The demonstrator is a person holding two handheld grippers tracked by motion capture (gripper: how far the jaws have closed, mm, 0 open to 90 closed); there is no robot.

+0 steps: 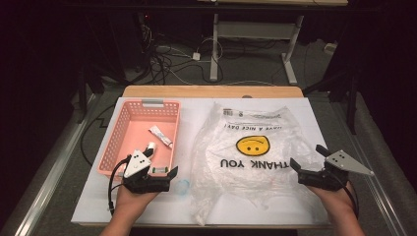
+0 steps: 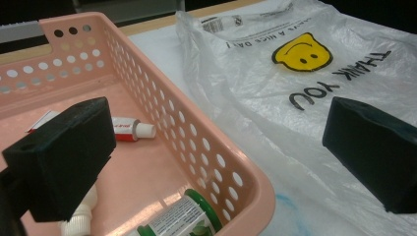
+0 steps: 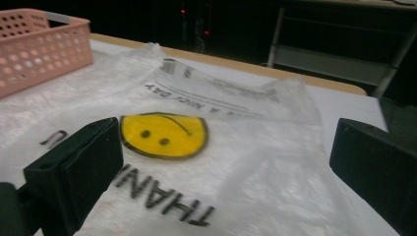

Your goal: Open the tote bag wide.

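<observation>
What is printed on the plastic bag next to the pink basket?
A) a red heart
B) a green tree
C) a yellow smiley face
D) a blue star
C: the clear plastic bag carries a yellow smiley face above the words THANK YOU, beside the pink basket.

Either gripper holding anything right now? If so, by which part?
Nothing is held. The left gripper is open above the near edge of the pink perforated plastic basket; the right gripper is open over the clear smiley-face plastic bag.
</observation>
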